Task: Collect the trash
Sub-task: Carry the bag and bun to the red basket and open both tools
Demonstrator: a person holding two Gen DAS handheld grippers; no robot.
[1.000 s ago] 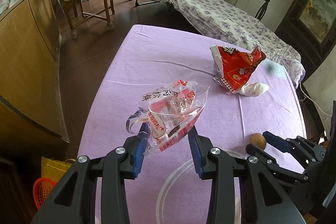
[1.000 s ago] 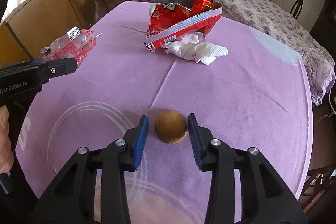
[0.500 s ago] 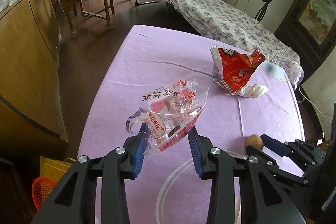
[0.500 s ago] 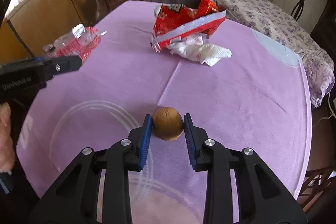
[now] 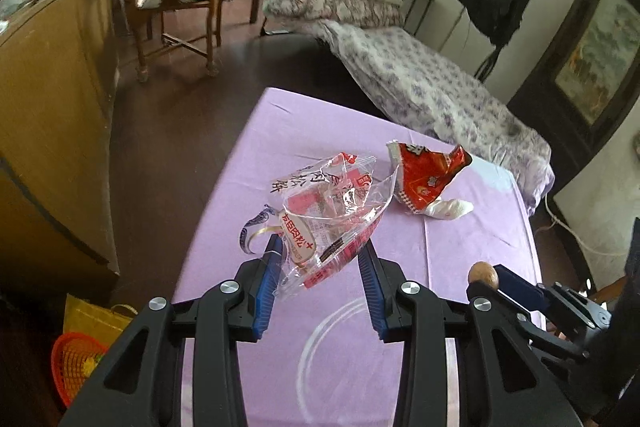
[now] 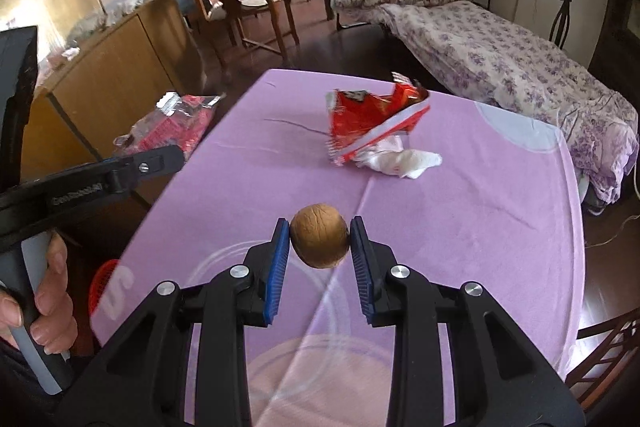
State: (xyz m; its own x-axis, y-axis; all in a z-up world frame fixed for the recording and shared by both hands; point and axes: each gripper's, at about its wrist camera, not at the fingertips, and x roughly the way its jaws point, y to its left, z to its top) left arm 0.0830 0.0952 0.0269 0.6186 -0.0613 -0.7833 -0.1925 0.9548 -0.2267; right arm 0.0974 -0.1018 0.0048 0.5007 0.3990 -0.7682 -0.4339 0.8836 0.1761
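Left gripper [image 5: 320, 263]: I see its jaws at a narrow gap, clamped on the lower end of the clear snack wrapper [image 5: 320, 211]. The wrapper hangs off the purple surface [image 5: 460, 259], its upper part fanning out past the jaw tips, near the left edge. The gripper points steeply down and forward.

Right gripper [image 6: 320, 243]: jaws have just been closing, with the walnut [image 6: 319, 241] between them; both blue pads now press its sides. I read the nut as lifted clear of the surface, above the near half. In the left wrist view it shows at the right gripper's tip [image 5: 484, 275].

Left hand [image 6: 44, 303] shows at the lower left of the right wrist view, fingers wrapped round the grey handle.

On the surface toward the far right corner: red snack bag [image 6: 372, 123], touching a crumpled white tissue [image 6: 404, 161] on its near side.

On the floor beside the near left corner: orange basket [image 5: 76, 363].
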